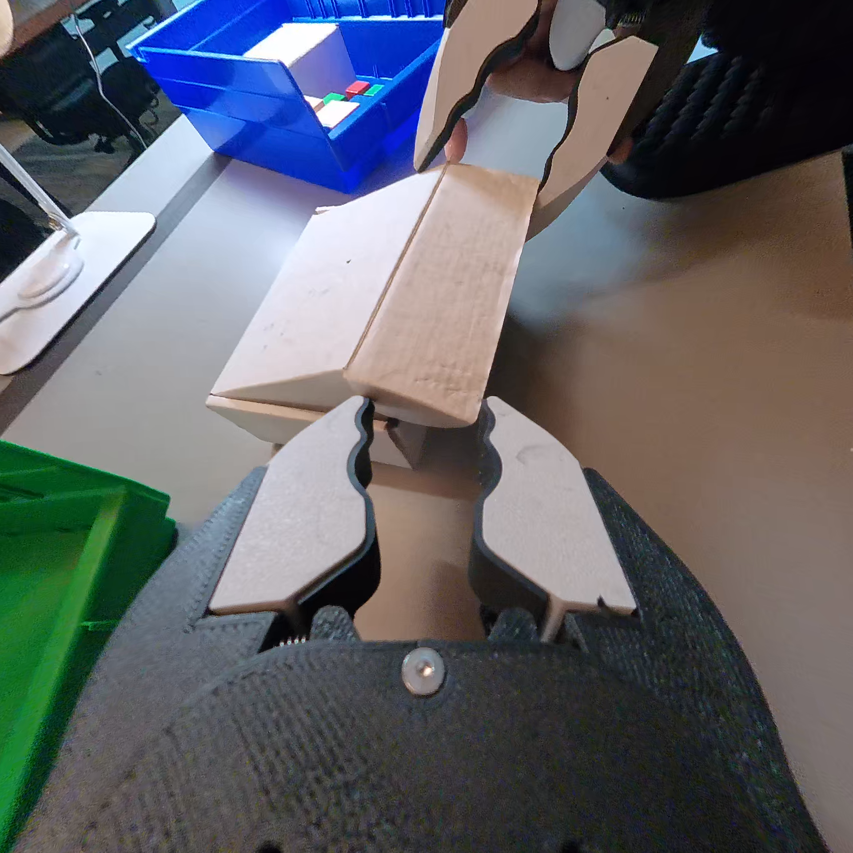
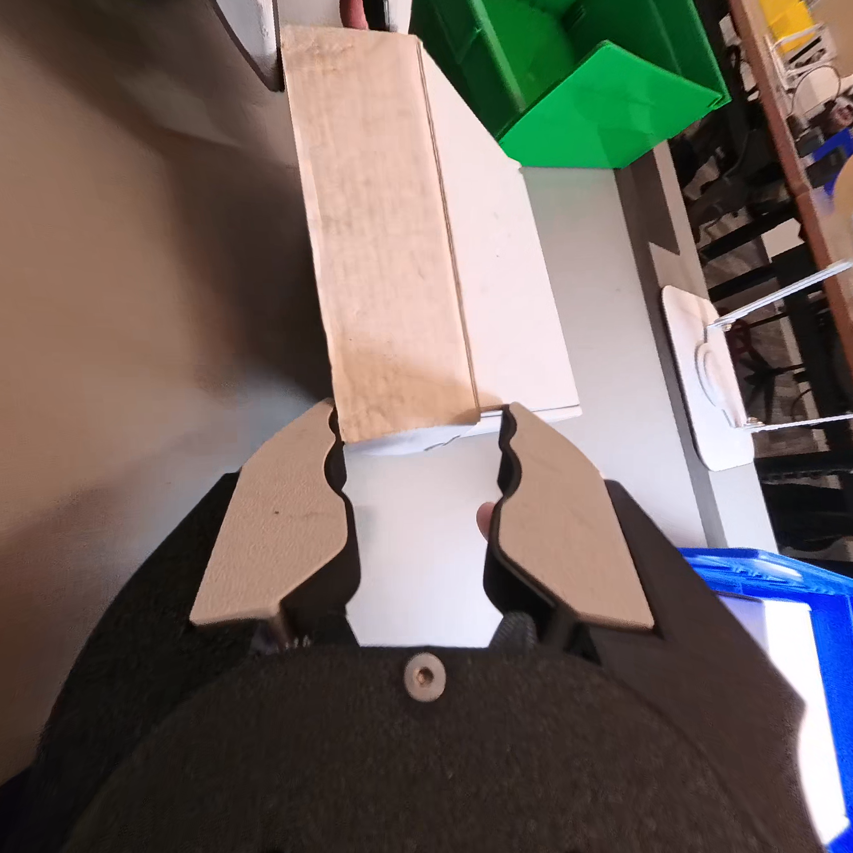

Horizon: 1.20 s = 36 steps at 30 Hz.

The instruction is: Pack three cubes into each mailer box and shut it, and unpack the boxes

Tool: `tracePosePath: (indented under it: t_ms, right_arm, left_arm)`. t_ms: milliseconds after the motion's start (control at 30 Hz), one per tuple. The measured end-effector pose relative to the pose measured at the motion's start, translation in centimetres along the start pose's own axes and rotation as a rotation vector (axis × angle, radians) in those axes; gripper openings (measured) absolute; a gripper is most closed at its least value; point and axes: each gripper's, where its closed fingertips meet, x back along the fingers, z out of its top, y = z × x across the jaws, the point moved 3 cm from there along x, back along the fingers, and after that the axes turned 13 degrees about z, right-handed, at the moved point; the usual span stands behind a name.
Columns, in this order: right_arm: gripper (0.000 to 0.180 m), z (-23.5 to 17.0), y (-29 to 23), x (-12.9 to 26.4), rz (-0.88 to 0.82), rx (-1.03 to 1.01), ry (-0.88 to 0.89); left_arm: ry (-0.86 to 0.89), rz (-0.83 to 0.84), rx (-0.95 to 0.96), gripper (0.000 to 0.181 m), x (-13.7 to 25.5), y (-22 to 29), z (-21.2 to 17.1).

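So, one mailer box [image 1: 332, 295] on the table [image 1: 669, 369], a gripper at each end of its raised front flap [image 1: 443, 295].

The left gripper [image 1: 424, 415] sits at the near end of the brown flap, fingers spread about as wide as the flap and not pinching it; the right gripper [image 1: 484, 180] is at the far end, also spread wide. The lid is tilted up, not shut. A blue bin [image 1: 258, 124] beyond holds coloured cubes [image 1: 344, 104] and a white box [image 1: 304, 51]. A green bin [image 1: 69, 554] is at the near left. Can't see inside the mailer.
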Motion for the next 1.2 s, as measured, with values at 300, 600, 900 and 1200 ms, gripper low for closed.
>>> tracePosePath:
  t_ms: [300,600,900,1200]
  right_arm:
    - [0.059,0.4,0.2,1.4,-0.051,0.011,0.081]
    - [0.05,0.8,-0.3,1.6,-0.146,0.1,0.094]
    - [0.048,0.3,-1.1,0.9,-0.098,0.06,0.065]
    - [0.048,0.4,-0.2,1.5,-0.135,0.008,0.126]
  left_arm:
    - [0.101,0.073,-0.033,0.053,1.2,-1.1,0.8]
    - [0.092,0.167,-0.233,0.048,0.1,0.2,0.7]
    - [0.013,0.164,-0.19,0.04,0.5,0.4,0.9]
    - [-0.134,0.17,-0.214,0.039,-0.2,0.3,2.0]
